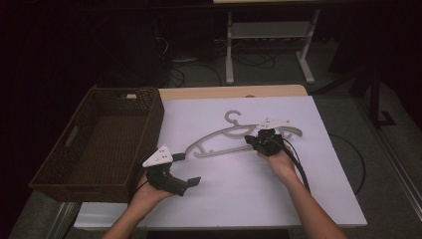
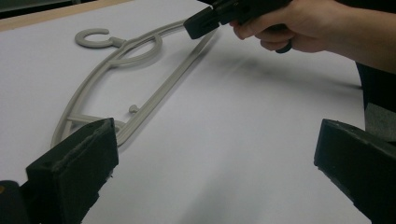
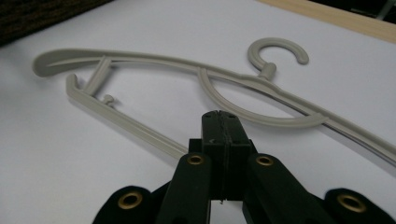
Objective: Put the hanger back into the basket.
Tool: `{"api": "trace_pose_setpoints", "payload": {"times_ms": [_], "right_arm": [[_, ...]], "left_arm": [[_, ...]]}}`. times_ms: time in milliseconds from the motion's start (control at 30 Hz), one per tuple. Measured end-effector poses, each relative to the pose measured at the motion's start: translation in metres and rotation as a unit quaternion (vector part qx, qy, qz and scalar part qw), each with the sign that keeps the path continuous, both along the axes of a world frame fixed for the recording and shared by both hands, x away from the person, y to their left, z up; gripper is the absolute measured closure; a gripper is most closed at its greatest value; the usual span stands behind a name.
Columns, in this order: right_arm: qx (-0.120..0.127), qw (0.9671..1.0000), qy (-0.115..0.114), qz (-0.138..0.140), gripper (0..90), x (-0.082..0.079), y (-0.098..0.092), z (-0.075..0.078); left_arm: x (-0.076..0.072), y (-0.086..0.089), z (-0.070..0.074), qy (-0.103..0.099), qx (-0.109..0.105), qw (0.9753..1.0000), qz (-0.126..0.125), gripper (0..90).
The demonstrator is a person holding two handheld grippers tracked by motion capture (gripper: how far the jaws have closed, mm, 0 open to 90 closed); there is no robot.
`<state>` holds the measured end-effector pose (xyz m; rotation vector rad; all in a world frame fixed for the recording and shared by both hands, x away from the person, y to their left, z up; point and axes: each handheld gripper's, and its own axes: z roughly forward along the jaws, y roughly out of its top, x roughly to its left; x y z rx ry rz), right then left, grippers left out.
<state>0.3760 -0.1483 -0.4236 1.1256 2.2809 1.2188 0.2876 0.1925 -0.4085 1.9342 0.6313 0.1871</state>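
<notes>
Hanger (image 1: 219, 142) bar pinched in right claw (image 1: 251, 140), wrist low; left claw (image 1: 186, 169) hovers wide open, empty.

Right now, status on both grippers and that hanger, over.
Left gripper open, off the grey plastic hanger. Right gripper shut on hanger's lower bar. Hanger flat on white table cover. Brown woven basket sits left, clear.

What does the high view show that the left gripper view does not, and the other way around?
High view alone: the brown basket at the table's left and the left gripper seen from above. Left gripper view alone: the small peg on the hanger's bar. Both: the grey hanger lying flat on the white sheet, and the right gripper at its bar.
</notes>
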Motion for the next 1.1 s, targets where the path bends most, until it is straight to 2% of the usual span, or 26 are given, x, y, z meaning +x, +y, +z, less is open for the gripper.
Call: {"api": "trace_pose_setpoints", "payload": {"times_ms": [367, 600, 767, 933, 1100], "right_arm": [[-0.031, 0.9992, 0.022, 0.014, 89.5, 0.002, 0.01, -0.016], [-0.049, 0.9986, 0.014, 0.015, 89.5, 0.003, 0.012, -0.021], [-0.053, 0.9984, 0.015, 0.013, 89.5, 0.003, 0.013, -0.023], [-0.069, 0.9974, 0.019, 0.014, 89.6, 0.002, 0.015, -0.027], [-0.067, 0.9976, 0.011, 0.014, 89.6, 0.004, 0.014, -0.028]], "left_arm": [[0.0, 0.0, 0.0, 0.001, -0.001, 1.0, 0.0, 0.0], [-0.001, 0.0, 0.0, 0.002, -0.001, 1.0, 0.0, 0.0], [0.0, 0.0, 0.0, 0.002, 0.0, 1.0, -0.001, 0.0], [0.0, 0.0, 0.0, 0.002, 0.001, 1.0, -0.001, 0.0], [-0.001, -0.001, 0.0, 0.003, 0.001, 1.0, 0.0, 0.0]]}}
